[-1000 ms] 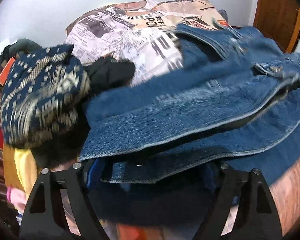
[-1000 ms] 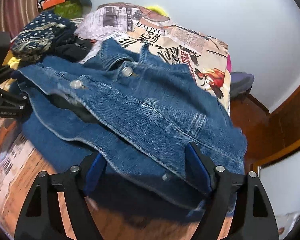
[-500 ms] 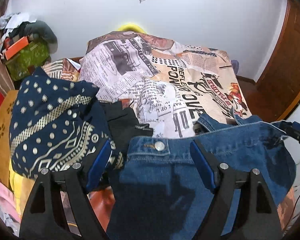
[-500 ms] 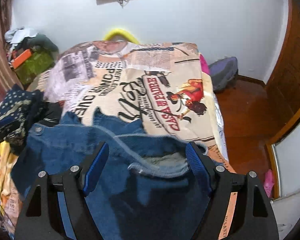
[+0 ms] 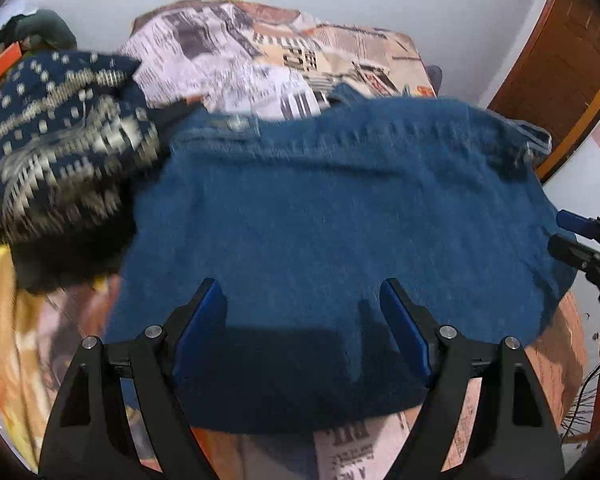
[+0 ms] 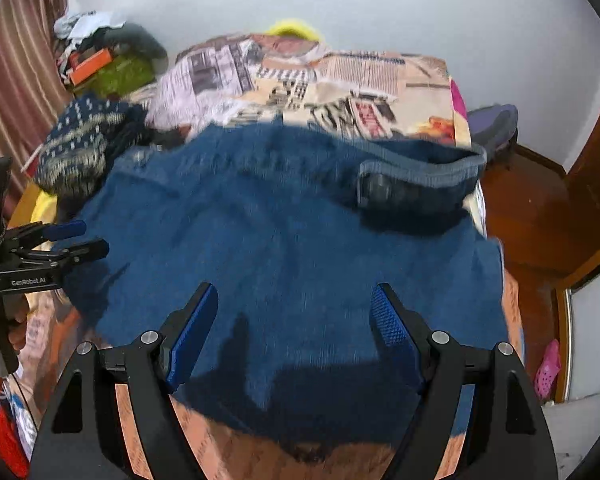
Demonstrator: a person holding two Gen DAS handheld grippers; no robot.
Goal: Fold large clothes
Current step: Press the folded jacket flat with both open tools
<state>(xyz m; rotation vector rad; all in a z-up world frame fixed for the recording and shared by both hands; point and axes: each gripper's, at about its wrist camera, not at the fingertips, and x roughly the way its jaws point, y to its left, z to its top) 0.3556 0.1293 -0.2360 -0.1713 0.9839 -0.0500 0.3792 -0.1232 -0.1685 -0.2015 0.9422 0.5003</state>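
Left wrist view: jacket [image 5: 340, 216] now spread flat on the bed [image 5: 284, 60], no longer lifted as half a second ago. Left gripper [image 5: 304, 312] and right gripper [image 6: 296, 316] hover above it, jaws apart, holding nothing.

Motion-blurred denim jacket [image 5: 332, 216], its near hem in shadow.

Jacket: we see a blue denim jacket [image 6: 292, 248] spread flat on a bed [image 6: 340, 76] covered in newspaper print.
Right claw [image 6: 294, 328]: our jaws stand wide apart above its near hem, gripping nothing.
Left claw [image 6: 78, 238]: at the jacket's left edge.
Pile: patterned navy garment [image 6: 80, 148] beyond.
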